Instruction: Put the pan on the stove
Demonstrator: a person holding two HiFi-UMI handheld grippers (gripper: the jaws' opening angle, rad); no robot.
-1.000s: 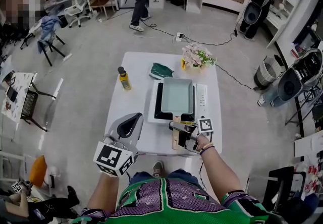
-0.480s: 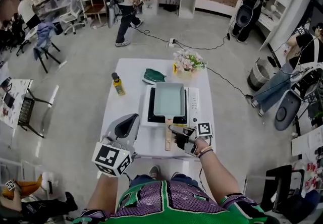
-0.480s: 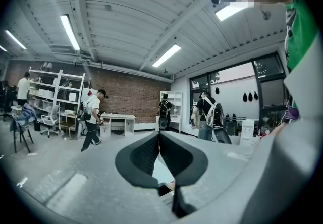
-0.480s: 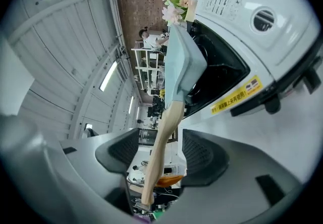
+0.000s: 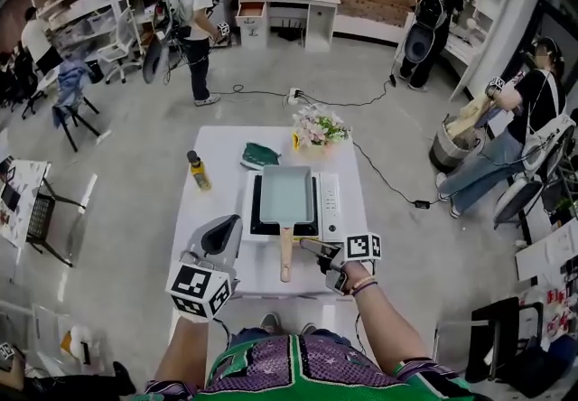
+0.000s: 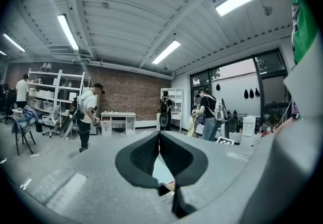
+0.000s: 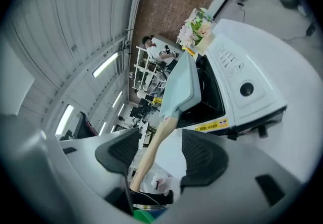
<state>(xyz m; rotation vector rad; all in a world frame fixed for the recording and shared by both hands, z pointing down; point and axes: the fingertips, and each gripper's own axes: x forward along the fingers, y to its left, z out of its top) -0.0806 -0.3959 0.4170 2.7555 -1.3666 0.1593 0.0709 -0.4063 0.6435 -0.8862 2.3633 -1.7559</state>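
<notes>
A pale blue rectangular pan (image 5: 285, 194) rests on the black top of the white stove (image 5: 331, 205), its wooden handle (image 5: 285, 256) pointing towards me. My right gripper (image 5: 314, 252) hovers just right of the handle's end, open and holding nothing. In the right gripper view the handle (image 7: 153, 146) shows in the gap ahead of the right gripper (image 7: 162, 156), clear of both pads, with the pan (image 7: 181, 89) on the stove (image 7: 237, 84) beyond. My left gripper (image 5: 222, 237) is raised over the table's front left; the left gripper (image 6: 159, 140) is shut with nothing in it.
On the white table (image 5: 209, 209) stand a yellow bottle (image 5: 195, 171) at the left, a green cloth (image 5: 260, 154) behind the stove, and a pot of flowers (image 5: 316, 127) at the back. Several people stand around the room, well away from the table.
My right gripper has drawn away from the pan's handle to its right and stands open. The pan stays on the stove. My head view has tilted up a little.
</notes>
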